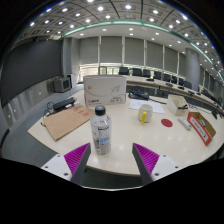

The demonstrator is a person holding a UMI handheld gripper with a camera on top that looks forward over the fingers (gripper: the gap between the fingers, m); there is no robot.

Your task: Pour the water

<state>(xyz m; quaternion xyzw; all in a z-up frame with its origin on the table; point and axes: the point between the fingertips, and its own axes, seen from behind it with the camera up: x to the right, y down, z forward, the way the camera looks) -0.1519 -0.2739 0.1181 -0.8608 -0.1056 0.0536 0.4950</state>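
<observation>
Standing upright on the pale table, a clear plastic water bottle with a white cap and a label around its middle sits just ahead of the gripper, slightly toward the left finger. The jaws are spread wide and hold nothing. Both purple pads show at the near edge of the table, one at either side, and the bottle's base lies beyond the line between them, clear of both.

Beyond the bottle and to its right, a small yellow cup stands on the table, well apart from the bottle. Next to the cup, further right, lies a small white object whose kind cannot be told. A red box lies flat near the right edge of the table. On the left side, a brown sheet of cardboard lies flat, near the bottle but not touching it. Behind the bottle, at the far side of the table, a white board stands upright with faint marks on it.

Further back, the room holds more desks and dark office chairs. Tall windows with pale blinds line the far wall, and rows of small ceiling lights are lit above.
</observation>
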